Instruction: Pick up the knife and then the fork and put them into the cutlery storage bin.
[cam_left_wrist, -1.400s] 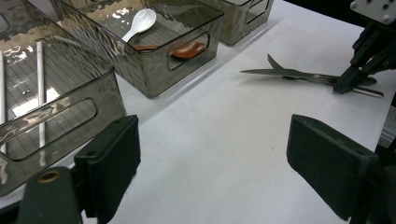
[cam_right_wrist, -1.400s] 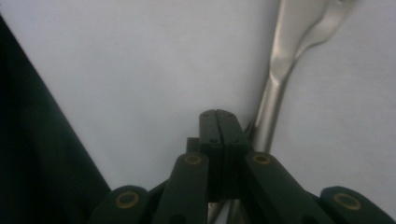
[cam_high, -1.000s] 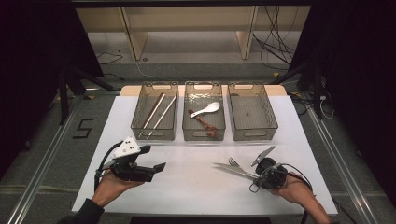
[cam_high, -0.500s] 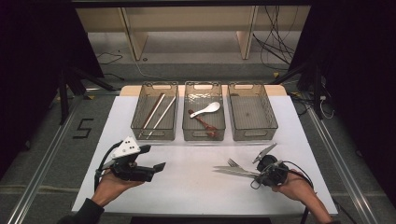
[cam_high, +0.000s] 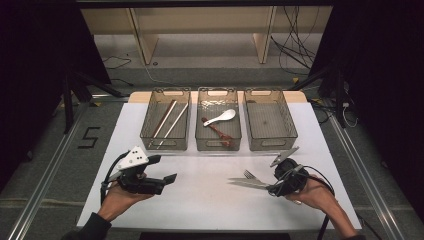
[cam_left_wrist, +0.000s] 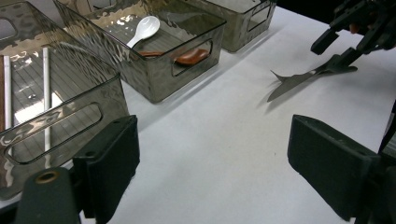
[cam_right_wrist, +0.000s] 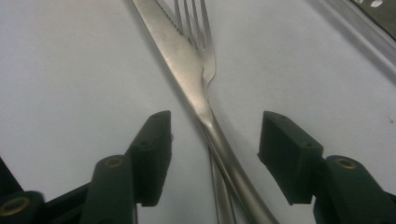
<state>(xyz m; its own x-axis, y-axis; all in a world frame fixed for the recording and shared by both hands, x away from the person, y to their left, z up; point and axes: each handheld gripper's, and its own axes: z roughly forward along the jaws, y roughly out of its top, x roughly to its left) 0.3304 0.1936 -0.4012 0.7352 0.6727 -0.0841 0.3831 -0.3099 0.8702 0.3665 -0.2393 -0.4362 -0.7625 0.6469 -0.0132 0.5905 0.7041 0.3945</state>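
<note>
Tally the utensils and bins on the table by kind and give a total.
Bins: 3
Chopsticks: 2
Spoons: 2, one white spoon and one brown spoon
Knife: 1
Fork: 1
Total: 9

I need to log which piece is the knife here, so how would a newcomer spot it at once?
Start at the white table, in front of the three grey bins. Near its right side, the knife lies between the open right tongs. It crosses a fork beneath it; the knife has one flat, serrated blade, the fork has tines.
</note>
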